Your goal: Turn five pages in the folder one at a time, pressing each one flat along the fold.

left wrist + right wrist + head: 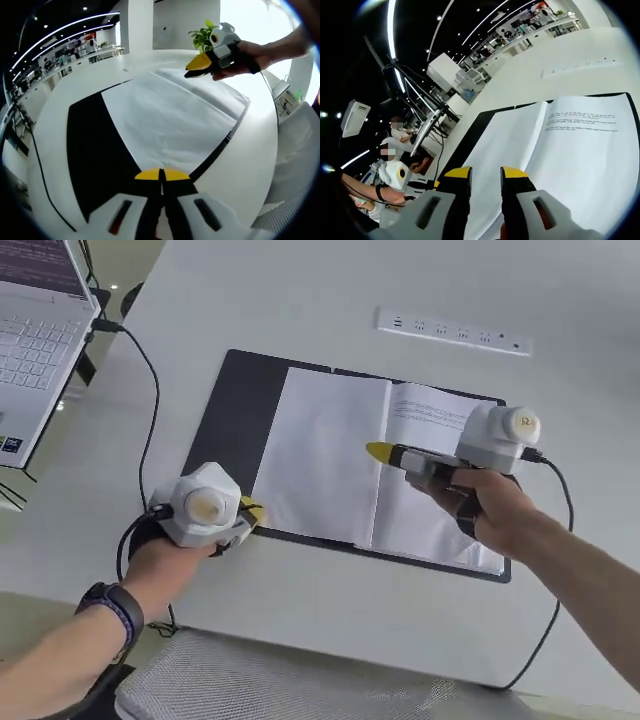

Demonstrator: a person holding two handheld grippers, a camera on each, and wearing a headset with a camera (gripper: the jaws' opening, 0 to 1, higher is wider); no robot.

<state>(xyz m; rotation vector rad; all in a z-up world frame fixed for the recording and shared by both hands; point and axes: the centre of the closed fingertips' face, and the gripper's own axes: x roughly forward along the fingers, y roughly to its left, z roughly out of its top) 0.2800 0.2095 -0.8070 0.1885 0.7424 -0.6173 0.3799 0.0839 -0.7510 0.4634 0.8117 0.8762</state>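
Two hand-held grippers are above the white tabletop. At the far left corner of it stands an open silver laptop, and a thin black cable runs from there toward the near edge.

The left gripper is at the near edge of the open black folder, by its left cover. In the left gripper view its yellow tips are pressed together, and I see nothing between them.

The folder lies flat in the middle of the tabletop, closer to the near edge. On it is a blank white left page and a right page with printed lines at the top.

The right gripper is over the fold between the two pages and points to the left. In the right gripper view its jaws stand apart and hold nothing.

Beyond the folder, toward the far right, lies a white power strip.
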